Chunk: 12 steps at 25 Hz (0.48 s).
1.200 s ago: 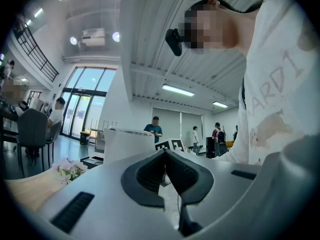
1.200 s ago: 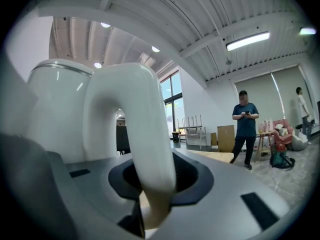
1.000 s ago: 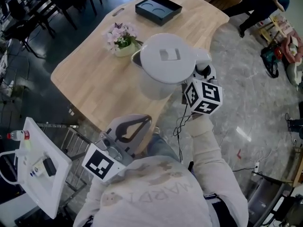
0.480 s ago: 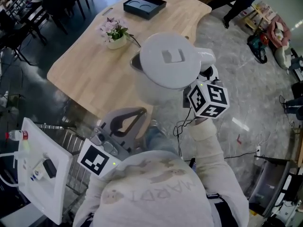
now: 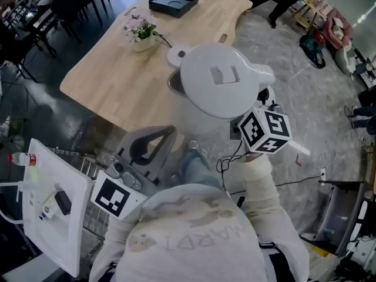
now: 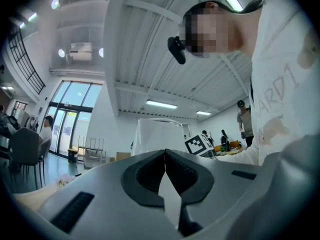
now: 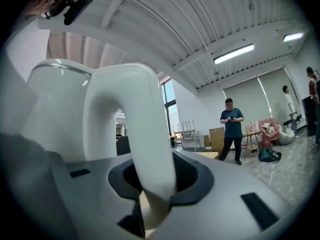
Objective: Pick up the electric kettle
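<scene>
The white electric kettle hangs in the air off the near edge of the wooden table, lid up. My right gripper is shut on its curved handle, with the kettle body to the left in the right gripper view. The kettle's round white base lies bare on the table behind it. My left gripper is held low and to the left of the kettle, shut with nothing in it. In the left gripper view the jaws meet, and the kettle shows beyond them.
A pot of pink flowers and a black tray stand farther back on the table. A white device on a wire cart is at lower left. A person stands on the floor beyond the table; bags lie at upper right.
The kettle has come away from the table toward me and to the right in my right gripper, uncovering its base. The left gripper has moved along beside it.
</scene>
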Each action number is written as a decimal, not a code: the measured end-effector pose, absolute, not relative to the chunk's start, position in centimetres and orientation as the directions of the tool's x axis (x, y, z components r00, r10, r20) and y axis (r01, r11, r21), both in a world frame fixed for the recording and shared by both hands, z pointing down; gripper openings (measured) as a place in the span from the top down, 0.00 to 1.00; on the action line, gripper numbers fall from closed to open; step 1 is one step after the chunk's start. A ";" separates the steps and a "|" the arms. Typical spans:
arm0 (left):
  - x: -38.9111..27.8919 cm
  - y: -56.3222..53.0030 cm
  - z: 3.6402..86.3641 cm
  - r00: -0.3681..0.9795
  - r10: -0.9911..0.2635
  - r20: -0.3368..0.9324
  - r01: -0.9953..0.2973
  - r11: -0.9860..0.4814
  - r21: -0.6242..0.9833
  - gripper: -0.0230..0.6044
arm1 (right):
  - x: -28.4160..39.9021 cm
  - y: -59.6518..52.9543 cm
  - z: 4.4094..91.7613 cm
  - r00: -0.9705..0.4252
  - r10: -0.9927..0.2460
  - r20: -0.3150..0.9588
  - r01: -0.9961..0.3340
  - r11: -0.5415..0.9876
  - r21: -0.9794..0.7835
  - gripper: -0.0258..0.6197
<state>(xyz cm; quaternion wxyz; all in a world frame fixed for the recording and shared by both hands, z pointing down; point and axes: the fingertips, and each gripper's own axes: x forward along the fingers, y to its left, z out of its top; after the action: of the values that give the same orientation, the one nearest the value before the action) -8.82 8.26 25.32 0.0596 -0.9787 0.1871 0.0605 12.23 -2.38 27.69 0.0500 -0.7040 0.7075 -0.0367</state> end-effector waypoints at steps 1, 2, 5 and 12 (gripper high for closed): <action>-9.2 8.3 25.2 0.918 -0.371 -0.137 -0.386 -0.917 -0.102 0.94 | 12.1 -1.6 27.6 -0.002 -1.000 -0.021 -0.992 0.004 -0.123 0.81; -9.4 8.4 25.2 0.914 -0.383 -0.131 -0.397 -0.911 -0.109 0.94 | 12.0 -1.0 27.5 0.000 -1.000 -0.023 -0.992 0.003 -0.122 0.81; -9.7 8.1 25.1 0.905 -0.407 -0.124 -0.420 -0.900 -0.118 0.94 | 11.8 0.6 27.3 0.002 -1.000 -0.026 -0.993 0.001 -0.118 0.81; -8.4 7.8 24.0 0.901 -0.414 -0.132 -0.431 -0.890 -0.149 0.94 | 12.7 3.5 26.9 -0.004 -1.000 -0.023 -0.993 0.007 -0.120 0.81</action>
<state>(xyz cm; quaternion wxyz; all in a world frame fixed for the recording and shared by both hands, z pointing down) -8.35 7.76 23.97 0.0878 -0.9709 0.2175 0.0485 12.71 3.47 26.92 0.0505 -0.7038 0.7078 -0.0342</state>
